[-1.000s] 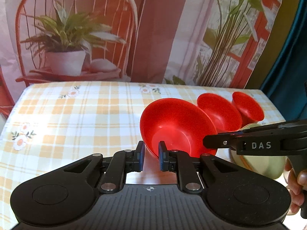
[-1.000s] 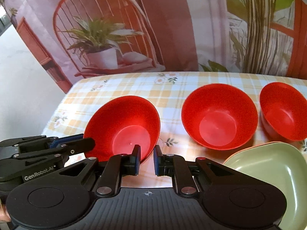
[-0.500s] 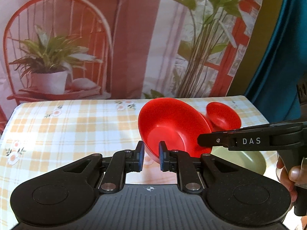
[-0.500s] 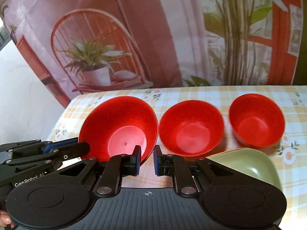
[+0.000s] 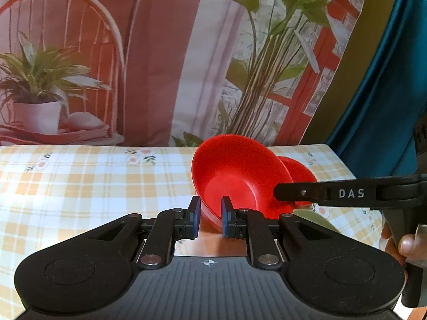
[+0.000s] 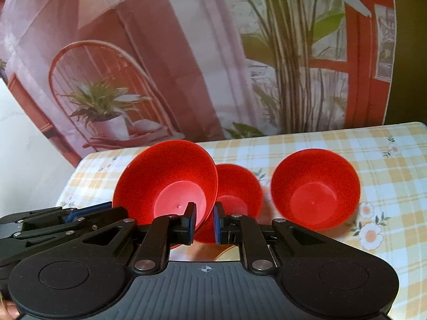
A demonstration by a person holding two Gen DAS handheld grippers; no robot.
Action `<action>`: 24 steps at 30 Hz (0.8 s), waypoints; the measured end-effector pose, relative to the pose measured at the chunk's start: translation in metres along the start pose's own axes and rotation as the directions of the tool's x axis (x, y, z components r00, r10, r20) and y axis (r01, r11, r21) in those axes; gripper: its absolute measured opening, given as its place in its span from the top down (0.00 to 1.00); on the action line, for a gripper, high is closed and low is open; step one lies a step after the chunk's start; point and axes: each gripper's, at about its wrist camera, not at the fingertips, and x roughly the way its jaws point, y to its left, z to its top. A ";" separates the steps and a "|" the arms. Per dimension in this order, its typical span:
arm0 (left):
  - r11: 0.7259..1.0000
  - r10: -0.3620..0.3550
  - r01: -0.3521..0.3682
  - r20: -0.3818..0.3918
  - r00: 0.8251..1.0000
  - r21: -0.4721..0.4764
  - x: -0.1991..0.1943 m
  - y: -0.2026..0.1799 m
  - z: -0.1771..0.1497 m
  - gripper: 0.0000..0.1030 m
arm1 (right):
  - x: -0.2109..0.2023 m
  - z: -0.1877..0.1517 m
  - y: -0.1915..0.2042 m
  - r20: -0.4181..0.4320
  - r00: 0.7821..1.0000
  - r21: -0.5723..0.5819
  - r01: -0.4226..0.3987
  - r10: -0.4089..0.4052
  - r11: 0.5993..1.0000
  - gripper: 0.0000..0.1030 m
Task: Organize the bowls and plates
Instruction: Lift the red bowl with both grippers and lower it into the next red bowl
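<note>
A large red bowl (image 5: 240,178) hangs tilted above the checked tablecloth (image 5: 80,181), held by both grippers. My left gripper (image 5: 208,213) is shut on its near rim. My right gripper (image 5: 277,192) reaches in from the right and clamps the bowl's right rim. In the right wrist view the same bowl (image 6: 165,181) sits between my right gripper (image 6: 204,218), shut on its rim, and my left gripper (image 6: 88,213) at its left edge. A second red bowl (image 6: 237,189) stands just behind it, partly hidden. A third red bowl (image 6: 315,189) stands apart to the right.
A pale green plate (image 5: 315,220) lies near the front right, mostly hidden behind the gripper. A printed backdrop (image 5: 160,66) hangs along the table's far edge and a teal curtain (image 5: 387,106) at the right. A hand (image 5: 403,245) holds the right gripper's handle.
Both grippers carried the red bowl to the right and a little up. It now overlaps the middle red bowl, and the green plate has slid mostly out of sight.
</note>
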 end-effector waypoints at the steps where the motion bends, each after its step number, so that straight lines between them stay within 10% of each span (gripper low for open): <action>1: 1.000 -0.004 0.004 -0.001 1.000 -0.004 0.004 0.000 0.000 0.83 | 0.003 0.000 -0.003 -0.003 1.000 0.003 0.004 -0.004 1.000 0.87; 24: 1.000 -0.007 0.007 -0.066 0.998 -0.013 0.061 0.001 -0.005 0.83 | 0.044 -0.005 -0.034 -0.037 0.998 0.023 0.046 -0.045 0.999 0.87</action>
